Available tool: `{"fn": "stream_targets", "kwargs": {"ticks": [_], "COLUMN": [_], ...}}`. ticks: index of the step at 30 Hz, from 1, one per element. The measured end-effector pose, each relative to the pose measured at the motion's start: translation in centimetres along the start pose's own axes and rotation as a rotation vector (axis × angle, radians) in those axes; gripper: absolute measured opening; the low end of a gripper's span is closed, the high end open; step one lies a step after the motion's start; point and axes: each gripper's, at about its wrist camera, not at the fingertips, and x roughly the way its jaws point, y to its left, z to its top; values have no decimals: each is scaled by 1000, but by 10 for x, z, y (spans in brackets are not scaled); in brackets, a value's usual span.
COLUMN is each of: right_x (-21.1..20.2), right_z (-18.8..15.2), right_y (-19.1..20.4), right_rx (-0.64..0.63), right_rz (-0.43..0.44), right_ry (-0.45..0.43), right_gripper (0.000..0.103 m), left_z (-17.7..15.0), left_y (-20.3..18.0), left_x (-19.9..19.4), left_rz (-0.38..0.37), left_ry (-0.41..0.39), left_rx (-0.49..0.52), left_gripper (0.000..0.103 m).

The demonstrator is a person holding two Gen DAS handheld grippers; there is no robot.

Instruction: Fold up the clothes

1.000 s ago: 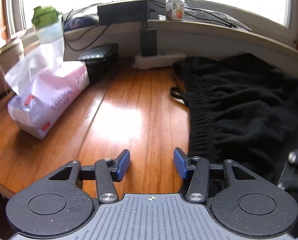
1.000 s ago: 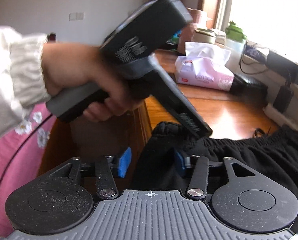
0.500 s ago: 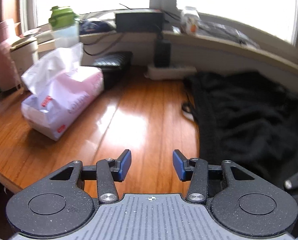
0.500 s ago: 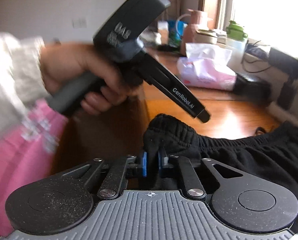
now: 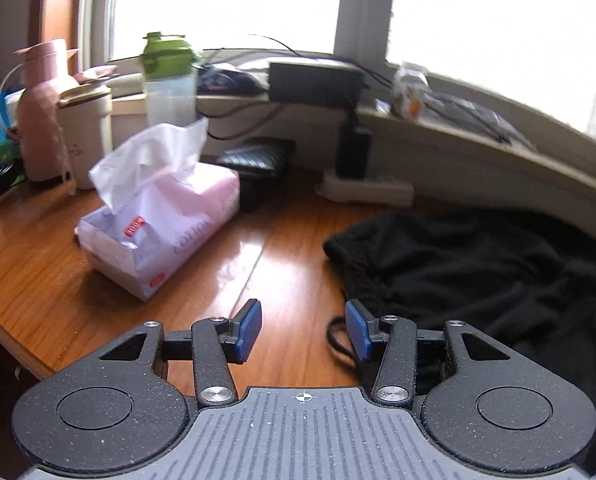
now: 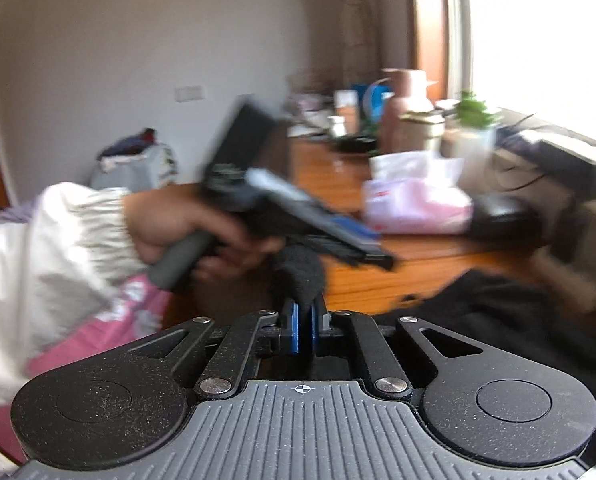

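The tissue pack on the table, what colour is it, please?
Pink and white tissue pack, clearest in the left wrist view.

The black garment [image 5: 478,272] is cut off at the right picture edge; in the right wrist view the left tool [image 6: 362,236] and the hand [image 6: 185,220] are blurred.

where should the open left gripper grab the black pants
On the gathered waistband edge of the black pants, coming from the bare table side: that ribbed rim faces the open left gripper. The right gripper already pinches another corner.
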Motion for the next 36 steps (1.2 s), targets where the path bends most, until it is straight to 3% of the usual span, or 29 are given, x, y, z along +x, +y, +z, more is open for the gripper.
{"fn": "stream_targets", "kwargs": {"ticks": [7, 9, 11, 14, 22, 36], "right_x": [9, 18, 11, -6, -46, -98], "right_z": [20, 10, -3, -17, -44, -110], "right_y": [-83, -105, -116, -122, -94, -50], "right_rx": [-117, -60, -6, 68, 104, 161], "right_rz": [-275, -304, -335, -315, -250, -260], "right_ry": [83, 144, 135, 145, 221, 343], "right_gripper": [9, 23, 35, 37, 42, 41], "left_z": [10, 11, 11, 9, -1, -16], "left_y": [-7, -15, -24, -37, -67, -82], "left_x": [-11, -11, -9, -1, 18, 36], "left_rz": [-13, -33, -52, -75, -129, -89], "left_ry": [-54, -56, -55, -48, -22, -4], "left_rx": [-13, -3, 15, 35, 54, 65], "left_gripper": [53, 55, 55, 56, 57, 58]}}
